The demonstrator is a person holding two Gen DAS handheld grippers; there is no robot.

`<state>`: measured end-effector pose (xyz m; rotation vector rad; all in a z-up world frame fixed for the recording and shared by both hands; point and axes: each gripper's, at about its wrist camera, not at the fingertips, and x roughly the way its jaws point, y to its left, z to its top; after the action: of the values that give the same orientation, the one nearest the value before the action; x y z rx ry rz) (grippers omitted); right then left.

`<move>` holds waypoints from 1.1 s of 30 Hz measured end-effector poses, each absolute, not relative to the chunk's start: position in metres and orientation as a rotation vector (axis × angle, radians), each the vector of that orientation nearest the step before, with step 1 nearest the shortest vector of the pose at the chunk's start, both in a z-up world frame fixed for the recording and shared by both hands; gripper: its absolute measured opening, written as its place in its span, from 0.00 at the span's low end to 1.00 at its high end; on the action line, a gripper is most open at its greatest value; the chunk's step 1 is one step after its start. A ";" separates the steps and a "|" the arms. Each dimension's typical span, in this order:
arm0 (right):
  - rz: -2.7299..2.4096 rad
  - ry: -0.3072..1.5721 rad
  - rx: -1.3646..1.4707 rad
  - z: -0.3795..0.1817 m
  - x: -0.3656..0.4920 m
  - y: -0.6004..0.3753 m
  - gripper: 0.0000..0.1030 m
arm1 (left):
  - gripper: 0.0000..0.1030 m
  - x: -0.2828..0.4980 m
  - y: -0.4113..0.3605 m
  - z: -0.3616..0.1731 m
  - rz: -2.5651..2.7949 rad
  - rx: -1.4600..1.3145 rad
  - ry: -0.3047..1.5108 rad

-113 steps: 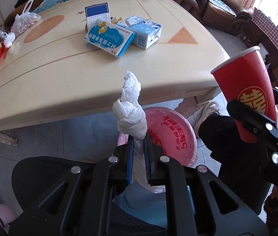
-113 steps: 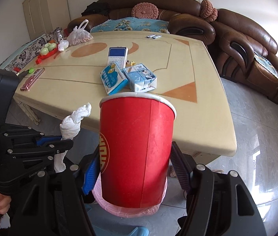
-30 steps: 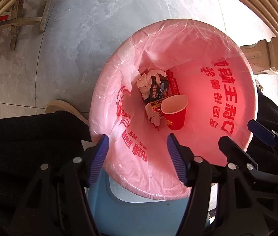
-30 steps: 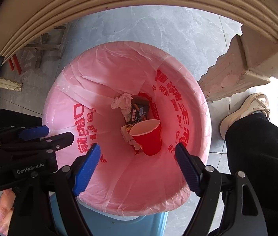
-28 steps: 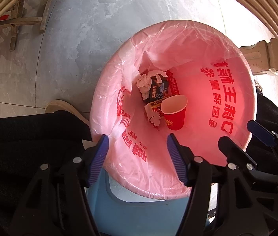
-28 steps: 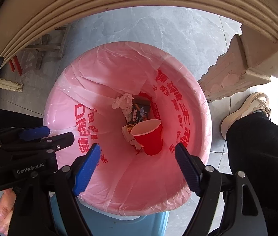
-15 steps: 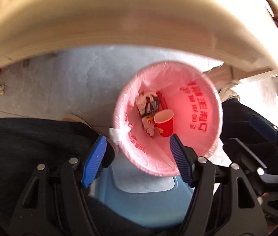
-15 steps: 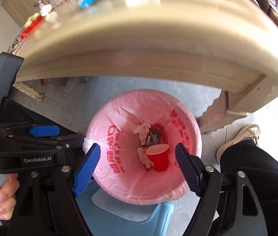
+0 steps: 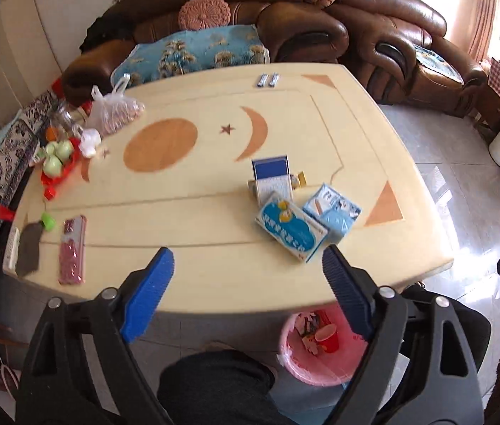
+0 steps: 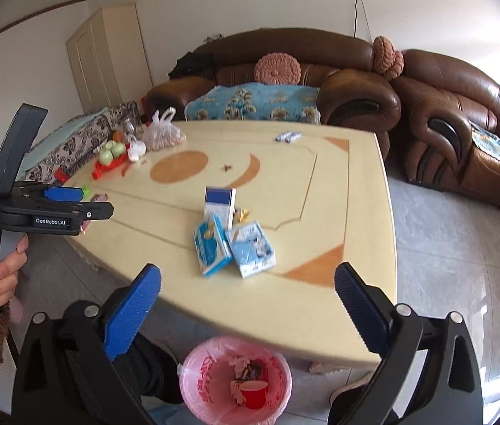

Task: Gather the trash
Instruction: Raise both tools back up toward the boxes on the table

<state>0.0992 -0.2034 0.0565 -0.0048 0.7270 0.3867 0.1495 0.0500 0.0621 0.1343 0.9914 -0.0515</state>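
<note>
A pink-lined trash bin [image 9: 287, 364] [image 10: 193, 386] stands on the floor under the table's near edge. A red paper cup [image 9: 327, 341] [image 10: 254, 394] and crumpled tissue [image 10: 239, 366] lie inside it. My left gripper [image 9: 246, 276] is open and empty above the table's near edge. My right gripper [image 10: 248, 295] is open and empty above the bin. The left gripper also shows at the left of the right wrist view [image 10: 64, 198]. Three blue-and-white boxes [image 9: 292, 230] [image 10: 230, 239] lie together on the table.
The cream table [image 9: 196, 184] [image 10: 306, 184] also holds a pink phone [image 9: 72, 249], a bag of nuts [image 9: 113, 111], green fruit on a red tray [image 9: 57, 157] and small blue packets [image 9: 267, 79]. Brown sofas [image 10: 356, 81] stand behind. My knee [image 9: 214, 382] is below.
Both grippers have swung up from looking down into the bin to looking across the table top. The cup and tissue they held 3.8 s ago now lie in the bin.
</note>
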 end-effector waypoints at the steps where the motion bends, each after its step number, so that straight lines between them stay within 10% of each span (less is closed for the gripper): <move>1: 0.393 0.720 -0.019 0.064 0.106 -0.201 0.93 | 0.86 0.156 0.051 0.069 -0.058 0.124 0.996; 33: 0.619 0.885 -0.216 0.017 0.245 -0.175 0.93 | 0.86 0.273 0.035 -0.043 0.025 -0.158 1.457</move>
<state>0.2447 -0.1752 0.0173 -0.2159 0.8853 0.6194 0.2734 0.0353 -0.0433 -0.1581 1.4569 0.0249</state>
